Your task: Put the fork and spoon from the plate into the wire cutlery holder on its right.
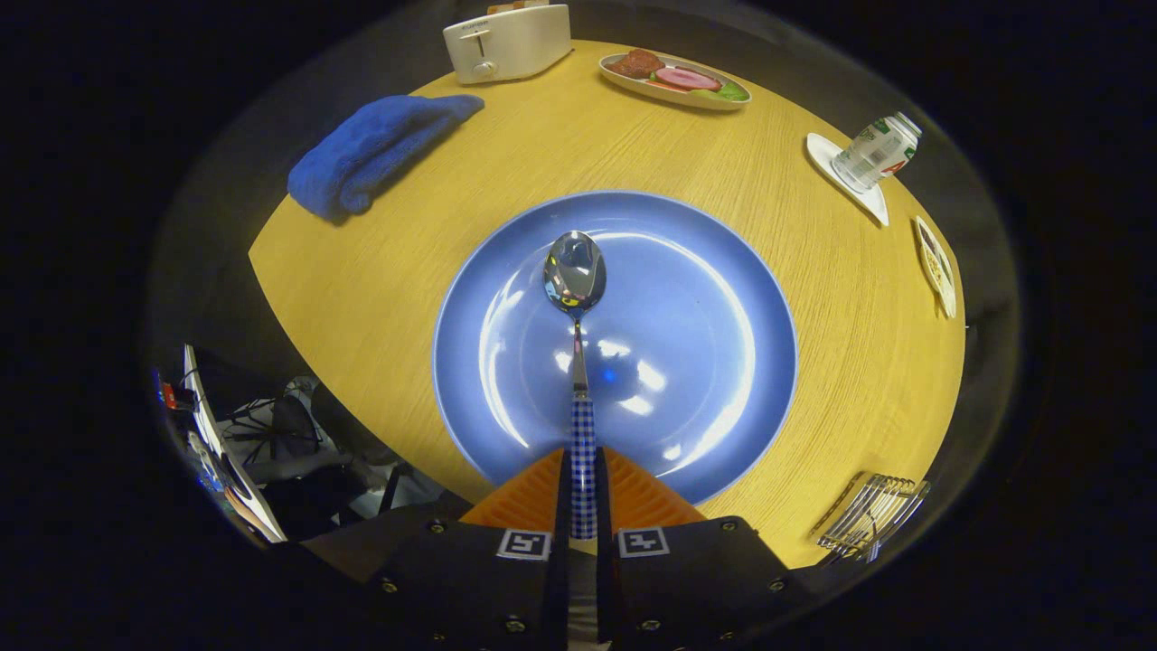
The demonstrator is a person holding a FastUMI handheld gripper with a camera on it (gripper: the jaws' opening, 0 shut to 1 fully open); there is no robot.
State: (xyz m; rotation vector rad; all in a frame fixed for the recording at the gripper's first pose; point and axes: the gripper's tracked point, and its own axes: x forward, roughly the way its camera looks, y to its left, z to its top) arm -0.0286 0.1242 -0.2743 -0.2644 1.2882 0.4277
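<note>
Jaws clamped on the spoon handle, both fingers pressing it; bowl points ahead over the plate centre. Holder sits right of plate at bench edge. Towel lies beyond, left.

gripper, fingers clamped on spoon

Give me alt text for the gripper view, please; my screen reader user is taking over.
The gripper has its fingers shut on the checked blue handle of a shiny metal spoon over a round blue plate on a yellow wooden table. The wire cutlery holder sits to the plate's right.
</note>
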